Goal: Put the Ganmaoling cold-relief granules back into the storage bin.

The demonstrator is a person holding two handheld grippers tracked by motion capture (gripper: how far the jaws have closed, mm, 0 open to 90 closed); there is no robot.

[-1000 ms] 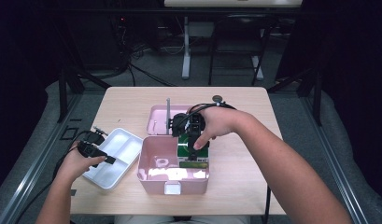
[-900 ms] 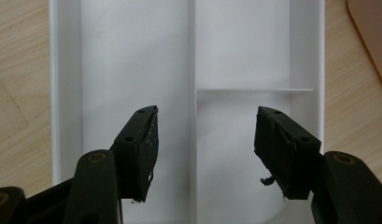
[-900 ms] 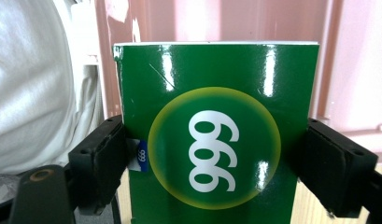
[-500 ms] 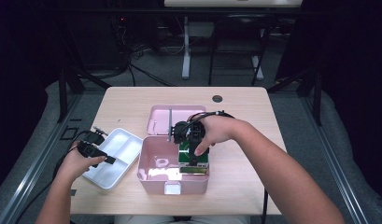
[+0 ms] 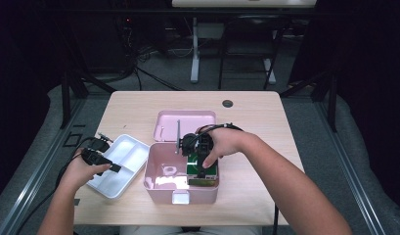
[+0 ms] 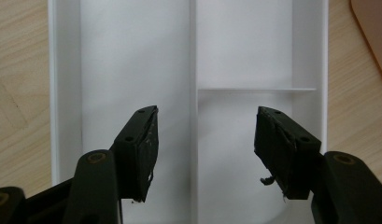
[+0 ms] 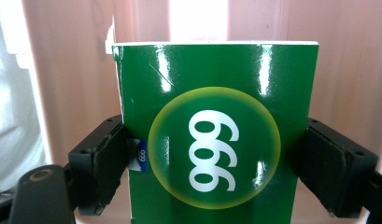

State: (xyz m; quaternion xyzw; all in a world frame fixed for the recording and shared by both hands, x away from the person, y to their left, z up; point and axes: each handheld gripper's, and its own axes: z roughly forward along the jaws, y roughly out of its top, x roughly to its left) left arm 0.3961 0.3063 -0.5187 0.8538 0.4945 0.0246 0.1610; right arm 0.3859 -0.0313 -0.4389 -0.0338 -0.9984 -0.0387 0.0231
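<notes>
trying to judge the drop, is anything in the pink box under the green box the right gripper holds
Nothing visible blocks it. The right gripper holds the green box at the pink box's right end; a small pale item lies apart, left of it.

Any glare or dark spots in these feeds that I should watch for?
Right gripper view: white glare streaks on the glossy green box, and the background above it is blown out. Left gripper view: even light on the white tray, both jaws sharp. High view: the table is lit, the room around it nearly black.
</notes>
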